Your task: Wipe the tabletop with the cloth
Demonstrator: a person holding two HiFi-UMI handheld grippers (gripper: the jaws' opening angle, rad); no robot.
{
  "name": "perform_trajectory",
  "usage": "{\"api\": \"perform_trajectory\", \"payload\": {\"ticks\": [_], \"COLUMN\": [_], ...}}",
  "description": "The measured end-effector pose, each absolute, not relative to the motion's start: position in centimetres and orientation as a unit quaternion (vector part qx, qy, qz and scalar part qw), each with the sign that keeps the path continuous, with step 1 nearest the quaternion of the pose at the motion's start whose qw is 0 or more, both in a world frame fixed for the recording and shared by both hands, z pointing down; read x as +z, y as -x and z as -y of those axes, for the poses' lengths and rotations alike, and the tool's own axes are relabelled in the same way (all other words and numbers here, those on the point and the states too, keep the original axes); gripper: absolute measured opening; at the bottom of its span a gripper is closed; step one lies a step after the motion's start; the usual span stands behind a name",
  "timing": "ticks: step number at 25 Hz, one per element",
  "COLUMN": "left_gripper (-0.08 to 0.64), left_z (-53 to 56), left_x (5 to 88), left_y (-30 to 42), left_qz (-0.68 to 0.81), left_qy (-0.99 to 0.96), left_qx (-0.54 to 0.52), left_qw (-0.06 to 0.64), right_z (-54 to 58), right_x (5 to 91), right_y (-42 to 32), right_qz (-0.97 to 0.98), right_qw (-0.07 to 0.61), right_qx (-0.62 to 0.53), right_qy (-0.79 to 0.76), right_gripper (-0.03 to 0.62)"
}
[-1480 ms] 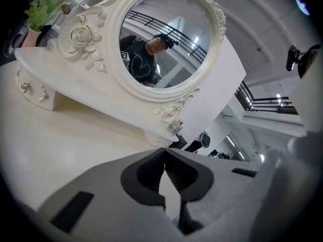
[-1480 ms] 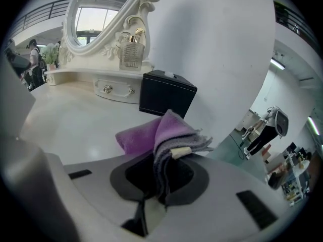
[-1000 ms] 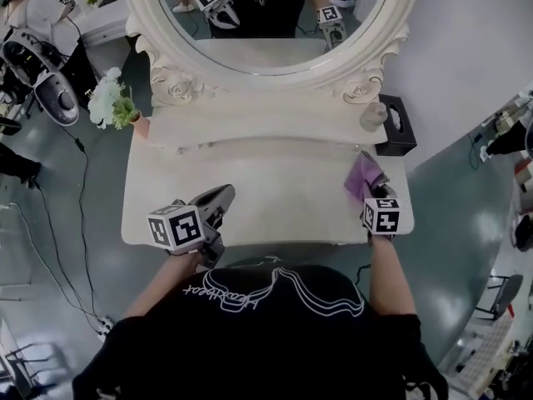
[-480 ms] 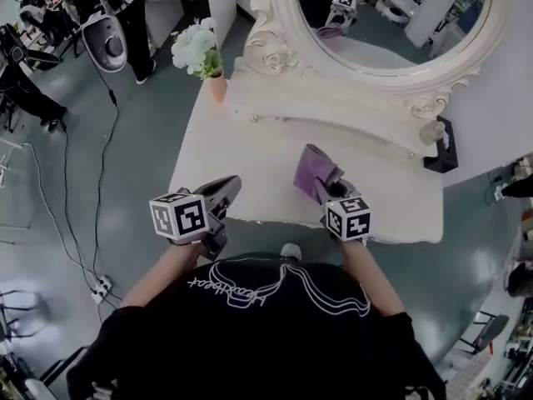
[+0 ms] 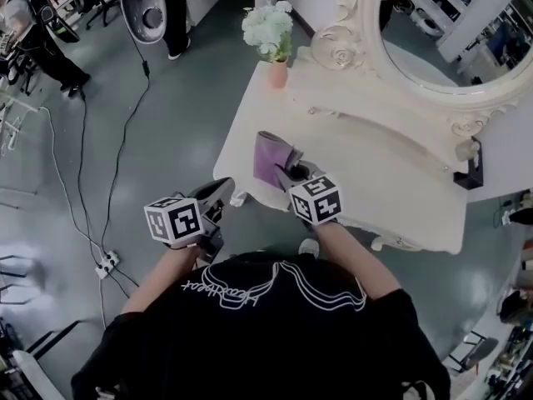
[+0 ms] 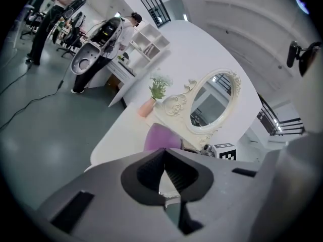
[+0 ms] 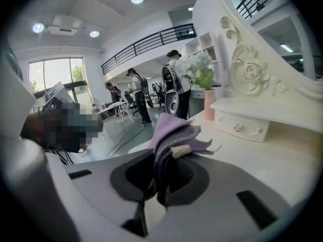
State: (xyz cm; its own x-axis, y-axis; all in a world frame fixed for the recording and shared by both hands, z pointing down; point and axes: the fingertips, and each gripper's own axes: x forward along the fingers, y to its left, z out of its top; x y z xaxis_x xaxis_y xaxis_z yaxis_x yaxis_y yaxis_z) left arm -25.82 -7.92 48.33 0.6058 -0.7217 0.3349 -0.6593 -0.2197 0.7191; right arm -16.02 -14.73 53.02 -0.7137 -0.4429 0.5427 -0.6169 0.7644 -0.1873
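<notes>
Cloth at the bench's near left corner, wipe in progress.

Head view: the right tongs clamp the purple cloth over the near left corner of the pale bench; the left tongs hang off its edge, above the floor.
Left gripper view: those jaws are pressed together with nothing between them.
Right gripper view: the jaws pinch the bunched cloth, which stands up above them.
No dirt or streaks show, so how much has been wiped cannot be told; the right end likely remains.
</notes>
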Motion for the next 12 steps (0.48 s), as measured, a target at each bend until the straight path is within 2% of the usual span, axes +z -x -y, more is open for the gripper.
{"api": "perform_trajectory", "payload": {"ticks": [7,12], "left_gripper": [0.005,0.005], "left_z": [6.1,4.9], "left_x": [48.7,48.9], "left_y": [31.0,32.5], "left_qz": [0.477,0.488], "left_qy": [-0.757,-0.748], "left_qx": [-0.060,-0.067], "left_qw": [0.442,0.445], "right_z": [14.3,14.6], "right_x": [54.3,56.6], "right_y": [24.5,26.8], "right_qz": [0.919,0.911], "right_qw": [0.249,0.280], "right_qx": [0.189,0.167], "right_qy": [-0.242,-0.254], "right_gripper": [0.052,0.052]}}
